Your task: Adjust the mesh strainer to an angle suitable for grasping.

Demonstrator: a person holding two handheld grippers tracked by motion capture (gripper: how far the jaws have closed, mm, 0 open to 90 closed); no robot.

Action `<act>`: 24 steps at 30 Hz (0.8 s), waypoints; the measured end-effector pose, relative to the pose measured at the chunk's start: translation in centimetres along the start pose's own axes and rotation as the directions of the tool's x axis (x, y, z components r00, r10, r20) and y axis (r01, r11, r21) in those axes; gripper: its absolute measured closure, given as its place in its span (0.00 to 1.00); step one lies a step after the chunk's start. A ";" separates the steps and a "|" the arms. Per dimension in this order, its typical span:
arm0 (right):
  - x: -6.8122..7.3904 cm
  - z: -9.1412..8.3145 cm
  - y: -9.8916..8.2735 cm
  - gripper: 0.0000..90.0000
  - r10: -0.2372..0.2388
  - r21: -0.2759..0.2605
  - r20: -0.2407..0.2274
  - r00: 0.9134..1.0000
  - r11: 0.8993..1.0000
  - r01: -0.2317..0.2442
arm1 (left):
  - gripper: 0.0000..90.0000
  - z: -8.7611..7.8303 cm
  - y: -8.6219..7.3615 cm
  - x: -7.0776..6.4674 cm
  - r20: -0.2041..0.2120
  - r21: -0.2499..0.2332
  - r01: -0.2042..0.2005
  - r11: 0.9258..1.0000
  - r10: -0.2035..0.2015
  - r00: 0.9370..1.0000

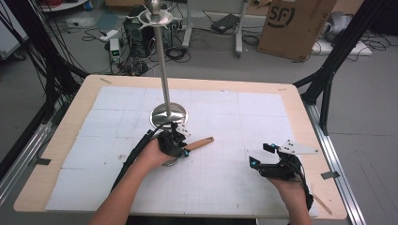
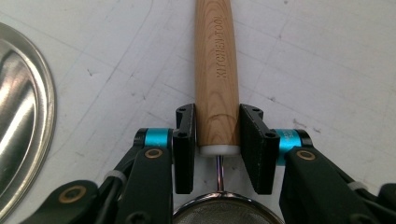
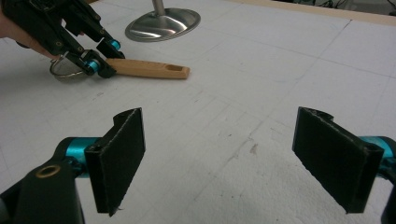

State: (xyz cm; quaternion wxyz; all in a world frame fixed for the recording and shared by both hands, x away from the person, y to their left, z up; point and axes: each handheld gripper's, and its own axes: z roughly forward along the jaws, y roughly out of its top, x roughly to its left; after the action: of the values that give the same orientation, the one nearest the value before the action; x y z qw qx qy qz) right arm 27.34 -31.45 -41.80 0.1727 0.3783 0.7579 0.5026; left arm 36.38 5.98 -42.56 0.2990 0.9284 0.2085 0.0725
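A small metal sieve lies flat on the white mat, its light wooden handle (image 1: 201, 142) pointing right. In the left gripper view the handle (image 2: 217, 56), stamped with lettering, runs straight up between the black pads, and the mesh bowl (image 2: 222, 212) sits at the bottom edge. My left gripper (image 2: 217, 116) is shut on the handle's near end, by the white collar. In the high view the left gripper (image 1: 184, 151) sits just below the stand's base. My right gripper (image 1: 260, 154) hovers low at the right, open and empty. Its own view shows the jaws (image 3: 219, 158) wide apart, with the sieve's rim (image 3: 63, 70) far left.
A steel stand with a round base (image 1: 169, 114) and a tall pole (image 1: 162, 56) rises just behind the left gripper; the base (image 2: 21, 116) is close on the left. The white mat (image 1: 225, 178) covers a wooden table. A cardboard box (image 1: 293, 23) and cables lie on the floor beyond.
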 end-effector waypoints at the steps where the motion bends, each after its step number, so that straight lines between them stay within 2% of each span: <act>1: 0.0 0.0 0.0 0.18 0.000 0.000 0.000 1.000 1.000 0.000 | 0.76 0.0 0.0 0.0 0.000 0.000 0.000 1.000 0.000 1.000; 10: 0.1 -0.1 0.0 0.18 0.007 0.003 0.002 1.000 1.000 -0.007 | 0.77 -0.5 -0.1 -0.3 -0.008 0.039 -0.040 0.998 0.040 0.999; 17: 0.0 0.0 -0.1 0.18 0.005 0.006 0.002 1.000 1.000 -0.005 | 0.77 -0.9 -0.6 -0.4 -0.001 0.047 -0.036 0.998 0.036 0.999; 24: 0.2 -0.1 -0.1 0.18 0.004 0.007 -0.002 1.000 1.000 -0.004 | 0.77 -1.7 -1.8 -0.2 0.000 0.041 -0.034 0.999 0.034 0.999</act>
State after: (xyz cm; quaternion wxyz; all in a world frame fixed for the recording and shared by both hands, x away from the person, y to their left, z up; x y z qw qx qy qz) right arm 27.15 -31.35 -41.82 0.1697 0.3800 0.7592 0.5005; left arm 35.08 8.13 -42.22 0.2785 0.9377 0.1943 0.0737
